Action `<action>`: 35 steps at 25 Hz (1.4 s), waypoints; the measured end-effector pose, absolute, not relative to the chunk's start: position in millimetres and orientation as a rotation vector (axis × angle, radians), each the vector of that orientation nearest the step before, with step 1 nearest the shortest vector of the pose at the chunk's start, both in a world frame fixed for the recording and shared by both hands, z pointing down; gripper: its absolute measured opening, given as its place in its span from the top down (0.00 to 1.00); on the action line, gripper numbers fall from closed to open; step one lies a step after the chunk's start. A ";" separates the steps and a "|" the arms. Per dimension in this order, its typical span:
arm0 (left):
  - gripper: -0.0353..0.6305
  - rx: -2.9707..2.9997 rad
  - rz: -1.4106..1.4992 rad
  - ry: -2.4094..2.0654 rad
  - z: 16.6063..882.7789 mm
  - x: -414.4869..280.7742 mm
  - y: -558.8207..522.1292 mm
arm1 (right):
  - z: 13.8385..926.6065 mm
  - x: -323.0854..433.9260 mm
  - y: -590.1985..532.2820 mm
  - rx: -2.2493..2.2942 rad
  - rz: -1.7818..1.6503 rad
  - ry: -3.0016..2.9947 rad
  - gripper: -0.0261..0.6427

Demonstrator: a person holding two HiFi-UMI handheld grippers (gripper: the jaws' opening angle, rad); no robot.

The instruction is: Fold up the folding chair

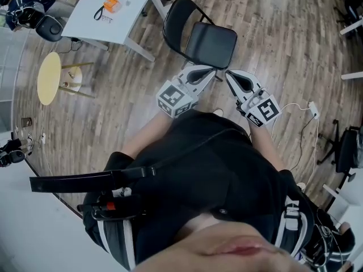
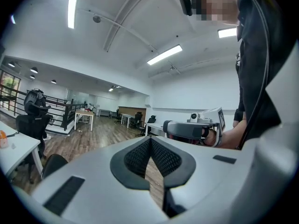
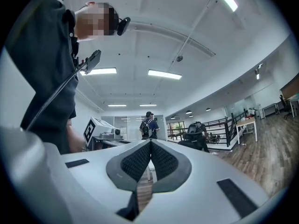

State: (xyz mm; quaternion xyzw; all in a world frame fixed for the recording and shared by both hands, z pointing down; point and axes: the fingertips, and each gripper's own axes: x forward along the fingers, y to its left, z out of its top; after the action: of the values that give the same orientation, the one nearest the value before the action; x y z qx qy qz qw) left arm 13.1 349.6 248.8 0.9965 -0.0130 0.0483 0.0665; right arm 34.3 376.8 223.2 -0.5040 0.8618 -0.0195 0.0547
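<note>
The black folding chair point(image 1: 211, 45) stands unfolded on the wood floor, with its backrest point(image 1: 174, 17) toward the white table. Both grippers are held level in front of the person's chest, their tips over the floor just short of the seat's near edge. My left gripper point(image 1: 211, 72) is shut with nothing between its pads, and so is my right gripper point(image 1: 229, 76). In the left gripper view the jaws point(image 2: 150, 140) meet, and the right gripper's body point(image 2: 189, 129) shows beyond them. The right gripper view also shows closed jaws point(image 3: 150, 143), with the left gripper's marker cube point(image 3: 93, 129) beside them.
A white table point(image 1: 130, 24) carrying an orange object point(image 1: 111, 4) stands left of the chair. A round yellow side table point(image 1: 49, 77) and a black office chair point(image 1: 48, 27) are further left. A cable and power strip point(image 1: 313, 109) lie on the floor at right. A person point(image 3: 147, 125) stands far off.
</note>
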 end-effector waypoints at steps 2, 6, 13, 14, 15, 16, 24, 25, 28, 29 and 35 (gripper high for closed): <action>0.94 3.003 0.131 -0.031 246.4 16.8 351.2 | 221.1 37.3 377.3 -1.533 -0.049 2.605 0.95; 0.94 2.989 0.127 -0.053 246.6 22.5 346.7 | 222.7 51.5 375.5 -1.557 -0.075 2.553 0.95; 0.94 2.969 0.154 -0.168 252.9 18.4 317.9 | 237.7 62.6 358.7 -1.578 -0.126 2.535 0.95; 0.94 2.960 0.159 -0.175 256.0 15.3 310.4 | 240.3 61.7 351.5 -1.582 -0.135 2.536 0.95; 0.94 2.952 0.164 -0.180 258.6 12.3 303.2 | 241.7 61.1 344.2 -1.588 -0.142 2.535 0.95; 0.94 2.946 0.168 -0.185 260.7 9.9 296.7 | 242.0 61.1 337.6 -1.592 -0.148 2.532 0.95; 0.94 2.913 0.177 -0.156 272.4 8.0 242.3 | 249.2 53.7 288.6 -1.591 -0.208 2.517 0.95; 0.94 2.913 0.176 -0.149 273.5 7.5 227.9 | 251.0 51.0 274.8 -1.596 -0.219 2.516 0.95; 0.94 2.906 0.184 -0.124 276.5 4.6 186.1 | 256.5 41.8 234.2 -1.615 -0.249 2.515 0.95; 0.94 2.903 0.187 -0.112 277.5 3.8 172.9 | 257.9 39.4 221.2 -1.623 -0.259 2.512 0.95; 0.94 2.880 0.186 -0.053 283.6 0.8 85.1 | 265.8 29.6 137.0 -1.682 -0.307 2.492 0.95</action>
State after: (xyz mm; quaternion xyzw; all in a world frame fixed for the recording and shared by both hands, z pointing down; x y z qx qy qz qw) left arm 0.8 85.1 283.6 0.9896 -0.0181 0.0640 0.1274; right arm 29.6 137.0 265.8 -0.5557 0.8230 -0.1014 0.0597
